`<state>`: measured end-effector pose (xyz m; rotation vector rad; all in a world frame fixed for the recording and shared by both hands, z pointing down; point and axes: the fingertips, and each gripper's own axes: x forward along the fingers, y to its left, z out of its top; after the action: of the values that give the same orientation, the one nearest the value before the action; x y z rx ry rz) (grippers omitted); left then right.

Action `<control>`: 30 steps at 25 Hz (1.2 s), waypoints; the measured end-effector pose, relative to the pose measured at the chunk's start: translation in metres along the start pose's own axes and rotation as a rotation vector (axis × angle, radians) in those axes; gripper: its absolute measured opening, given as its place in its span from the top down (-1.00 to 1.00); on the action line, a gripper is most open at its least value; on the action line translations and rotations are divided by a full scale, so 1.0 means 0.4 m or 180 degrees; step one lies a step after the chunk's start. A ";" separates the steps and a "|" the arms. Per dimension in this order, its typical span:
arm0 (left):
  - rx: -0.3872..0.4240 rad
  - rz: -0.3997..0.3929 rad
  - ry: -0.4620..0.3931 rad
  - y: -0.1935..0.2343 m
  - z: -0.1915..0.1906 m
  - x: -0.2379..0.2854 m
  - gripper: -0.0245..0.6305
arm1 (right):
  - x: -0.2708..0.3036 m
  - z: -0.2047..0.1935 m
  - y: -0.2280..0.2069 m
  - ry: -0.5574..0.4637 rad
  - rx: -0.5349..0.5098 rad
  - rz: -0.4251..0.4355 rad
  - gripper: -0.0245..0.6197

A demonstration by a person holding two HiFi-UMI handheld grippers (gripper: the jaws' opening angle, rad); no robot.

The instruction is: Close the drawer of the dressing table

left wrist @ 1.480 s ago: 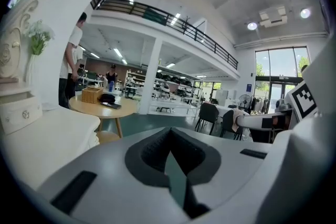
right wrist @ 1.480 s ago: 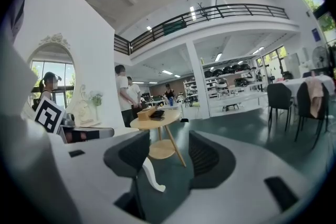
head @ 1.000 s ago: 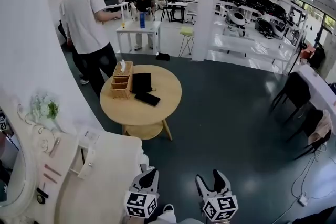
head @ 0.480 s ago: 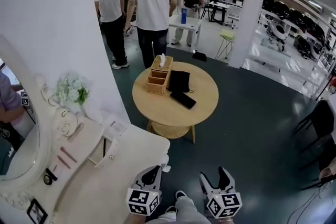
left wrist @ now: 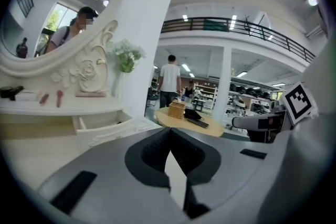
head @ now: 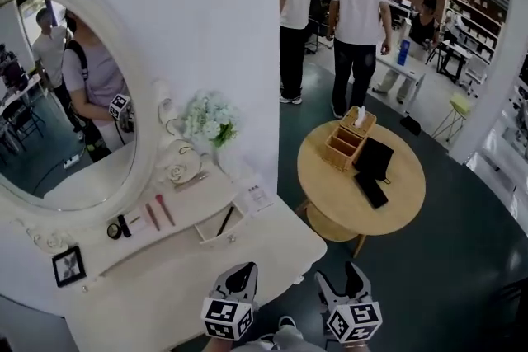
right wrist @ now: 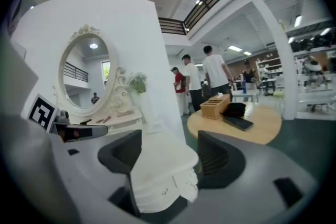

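— Where is the drawer (head: 218, 225)?
— It is pulled out of the raised shelf (head: 99, 237) that runs along the back edge of the surface (head: 165, 301). It sits toward the right end, under the flowers (head: 209, 118). Its front faces us, and a thin dark stick (head: 226, 219) lies inside.
— And the claws?
— Both hang off the front edge, touching nothing. The left claw (head: 240, 274) has its jaws pressed together with nothing in them. The right claw (head: 339, 281) has just been opening and stands wide, also empty. Only the right corner of the surface shows beyond its gap.
— Which one should push?
— The left, I think. It is nearer the drawer, and closed jaws make a blunt tip that won't snag.
— Where should it press?
— On the middle of the drawer front, then straight toward the back edge. Off-centre pressure would likely skew so small a drawer and jam it.
— Anything to watch?
— The stick. If it juts over the rim it may catch. Ease in slowly and stop when the front lies flush with the shelf.
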<state>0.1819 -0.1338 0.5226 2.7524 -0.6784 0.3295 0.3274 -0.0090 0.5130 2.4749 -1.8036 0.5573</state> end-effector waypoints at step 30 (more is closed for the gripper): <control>-0.0654 0.2110 -0.0382 0.254 -0.094 -0.389 0.92 | 0.308 -0.072 0.454 0.0571 -0.0701 0.1956 0.00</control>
<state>-0.0068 -0.1428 0.5357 2.2947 -1.5560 0.2093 0.1839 -0.1748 0.5433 1.6529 -2.3820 0.5348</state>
